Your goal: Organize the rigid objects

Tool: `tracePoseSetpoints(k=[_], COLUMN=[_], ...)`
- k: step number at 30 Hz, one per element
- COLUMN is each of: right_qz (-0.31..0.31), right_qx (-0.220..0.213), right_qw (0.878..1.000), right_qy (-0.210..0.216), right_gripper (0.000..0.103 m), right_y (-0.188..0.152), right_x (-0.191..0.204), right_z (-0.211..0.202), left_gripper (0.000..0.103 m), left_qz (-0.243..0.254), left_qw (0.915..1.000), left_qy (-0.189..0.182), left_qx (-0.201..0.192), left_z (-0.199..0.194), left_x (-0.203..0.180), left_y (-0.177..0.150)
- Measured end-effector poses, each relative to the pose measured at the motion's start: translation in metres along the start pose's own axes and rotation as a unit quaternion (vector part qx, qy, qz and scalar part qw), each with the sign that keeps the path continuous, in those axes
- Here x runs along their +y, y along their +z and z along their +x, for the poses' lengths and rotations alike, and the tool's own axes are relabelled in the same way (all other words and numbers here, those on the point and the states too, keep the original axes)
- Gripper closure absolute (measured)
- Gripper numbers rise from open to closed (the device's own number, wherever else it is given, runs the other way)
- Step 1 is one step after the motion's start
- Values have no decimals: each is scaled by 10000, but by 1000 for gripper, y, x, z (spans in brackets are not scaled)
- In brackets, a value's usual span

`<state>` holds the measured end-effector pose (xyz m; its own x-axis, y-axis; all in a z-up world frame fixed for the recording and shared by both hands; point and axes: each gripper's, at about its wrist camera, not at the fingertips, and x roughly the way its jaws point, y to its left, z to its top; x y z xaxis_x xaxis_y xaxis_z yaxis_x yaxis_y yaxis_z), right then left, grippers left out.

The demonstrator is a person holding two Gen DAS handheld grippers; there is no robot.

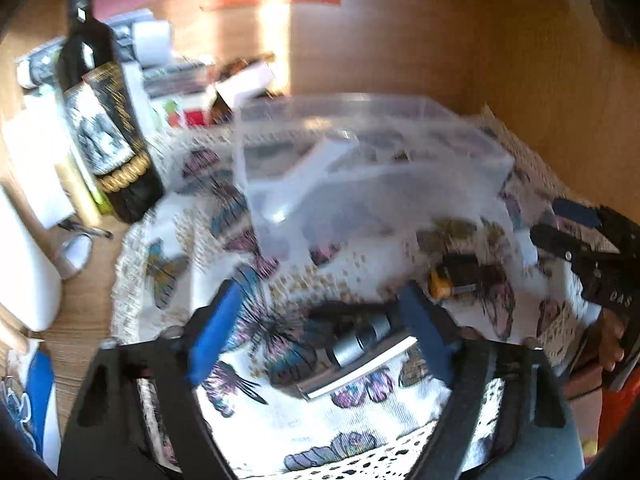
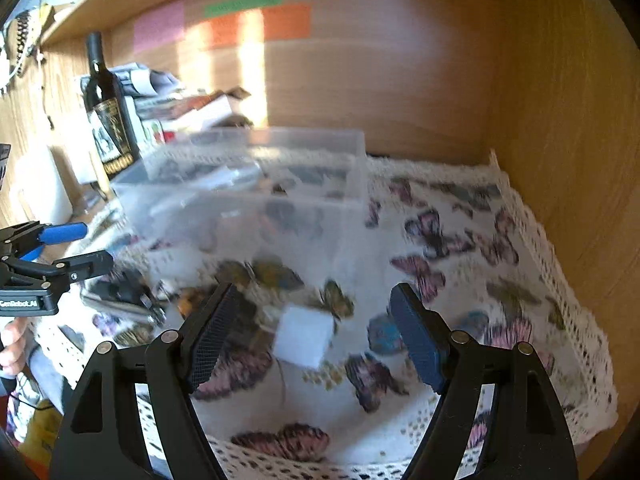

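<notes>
A clear plastic box (image 1: 360,168) stands on a butterfly-print cloth (image 1: 280,420) in a wooden shelf bay; it also shows in the right wrist view (image 2: 248,200). My left gripper (image 1: 320,320) is open above a dark flat device with metal cylinders (image 1: 352,348) lying on the cloth. A small black and orange object (image 1: 452,276) lies to its right. My right gripper (image 2: 316,328) is open, with a white cube (image 2: 304,336) on the cloth between its fingers, apart from both pads. The left gripper shows at the left edge of the right wrist view (image 2: 60,248).
A dark wine bottle (image 1: 104,112) stands left of the box, with white containers (image 1: 32,160) and stacked papers (image 1: 168,72) around it. The wooden back wall (image 2: 400,80) and right side wall (image 2: 580,160) close the bay. A small spoon-like tool (image 1: 76,252) lies at the left.
</notes>
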<state>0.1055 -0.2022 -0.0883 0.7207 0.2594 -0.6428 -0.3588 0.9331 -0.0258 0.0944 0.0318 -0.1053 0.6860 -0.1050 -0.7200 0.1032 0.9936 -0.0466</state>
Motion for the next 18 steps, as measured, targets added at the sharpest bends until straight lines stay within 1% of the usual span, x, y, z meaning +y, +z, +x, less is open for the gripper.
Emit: tracePoseSetpoints(k=[1,4,6,8,11,13,15,16,18], right_qz=[22,73,101,129,179,210,244,263,271], right_qx=[57,184,225,282,375,445,528,567,601], right_qw=[10000,9998,9997,9995,9991,9987,9982,9978,9974], right_qy=[-7,-6,15,34,63,108,169,220,302], right_gripper=[27,27,27,28,29,34,45,48,60], right_y=[-3,-9,-11,-12,-13,-15,-17,-18,-19], right_x=[-2,-5,-6,-6,-5,-4,-3,-3,-1], right_z=[2,7,9,14,21,25,30,31,33], left_gripper=[33,41,41,42,50,59,67,68,68], left_qz=[14,68,113,147,226,265,310,321,373], left_qw=[10000,9994,9988,9985,9978,9972,9963,9962,9962], left_qy=[-47,-207,-280,-355,-446,-532,-639,-654,-641], left_qx=[55,274,384,397,436,460,479,479,459], left_z=[3,14,20,21,20,21,22,23,23], left_x=[-1,-3,-6,-8,-12,-15,-18,-21,-23], left_y=[-2,-7,-10,-12,-14,-13,-13,-12,-12])
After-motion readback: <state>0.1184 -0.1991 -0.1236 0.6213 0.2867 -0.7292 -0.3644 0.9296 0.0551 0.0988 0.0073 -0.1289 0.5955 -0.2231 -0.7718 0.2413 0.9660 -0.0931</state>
